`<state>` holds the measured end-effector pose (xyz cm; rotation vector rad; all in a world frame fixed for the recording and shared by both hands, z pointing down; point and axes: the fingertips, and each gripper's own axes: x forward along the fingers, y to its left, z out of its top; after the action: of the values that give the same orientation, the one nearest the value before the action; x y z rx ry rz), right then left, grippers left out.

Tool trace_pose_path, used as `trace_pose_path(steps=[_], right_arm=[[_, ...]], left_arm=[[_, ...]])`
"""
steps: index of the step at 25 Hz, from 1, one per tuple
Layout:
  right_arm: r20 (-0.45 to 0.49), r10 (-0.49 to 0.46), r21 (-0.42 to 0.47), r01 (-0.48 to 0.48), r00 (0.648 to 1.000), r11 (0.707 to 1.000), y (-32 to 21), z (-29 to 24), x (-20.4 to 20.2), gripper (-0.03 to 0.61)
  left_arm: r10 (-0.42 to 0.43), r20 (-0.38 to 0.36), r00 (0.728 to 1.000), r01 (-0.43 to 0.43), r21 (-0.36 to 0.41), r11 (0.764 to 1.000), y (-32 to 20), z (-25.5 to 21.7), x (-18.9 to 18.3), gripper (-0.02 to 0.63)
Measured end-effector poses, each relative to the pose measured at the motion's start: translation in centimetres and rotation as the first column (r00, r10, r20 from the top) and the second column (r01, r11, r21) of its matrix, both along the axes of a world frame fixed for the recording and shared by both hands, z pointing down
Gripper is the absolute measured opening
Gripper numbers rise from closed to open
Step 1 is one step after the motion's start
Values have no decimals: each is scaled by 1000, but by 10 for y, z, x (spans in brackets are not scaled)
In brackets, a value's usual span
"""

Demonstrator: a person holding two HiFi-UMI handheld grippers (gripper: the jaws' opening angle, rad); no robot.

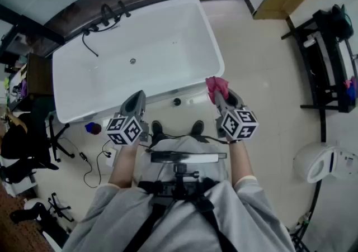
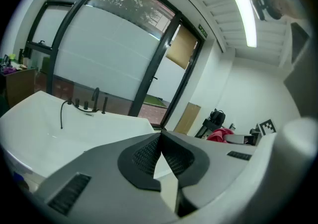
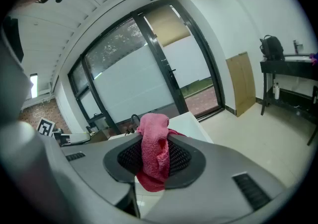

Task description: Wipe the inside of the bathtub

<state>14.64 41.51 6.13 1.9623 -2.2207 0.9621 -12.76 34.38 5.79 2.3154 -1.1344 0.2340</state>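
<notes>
A white freestanding bathtub (image 1: 140, 55) stands in front of me, with a drain (image 1: 133, 61) in its floor and black taps (image 1: 106, 16) on its far rim. My right gripper (image 1: 219, 95) is shut on a pink cloth (image 1: 216, 84), held just off the tub's near right corner. In the right gripper view the pink cloth (image 3: 154, 151) bulges up between the jaws. My left gripper (image 1: 138, 97) hovers at the tub's near rim, shut with nothing in it; its jaw tips meet in the left gripper view (image 2: 160, 137), where the bathtub (image 2: 54, 133) lies to the left.
Sliding glass doors (image 2: 109, 64) run behind the tub. A black rack (image 1: 327, 61) stands on the right, a white toilet (image 1: 321, 161) near it. Cables (image 1: 92, 161) and a blue and red object (image 1: 92, 128) lie on the floor at the left beside a dark desk (image 1: 33, 77).
</notes>
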Motion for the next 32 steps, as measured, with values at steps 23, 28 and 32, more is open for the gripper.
trace_pose_path(steps=[23,28,32], right_arm=[[7,-127,2,127,992,992,-112,8,-31,97],[33,-85,18,85,996,996,-173,11,-63,97],[-6,-89,-7,89,996,996,-214,28,-76,97]], left_arm=[[93,42,995,-95,48,994,-92,-5,36,6],[150,89,985,-158,88,983,-148,-6,15,6],[183,83,980,-191,93,977,-187,1,8,6]])
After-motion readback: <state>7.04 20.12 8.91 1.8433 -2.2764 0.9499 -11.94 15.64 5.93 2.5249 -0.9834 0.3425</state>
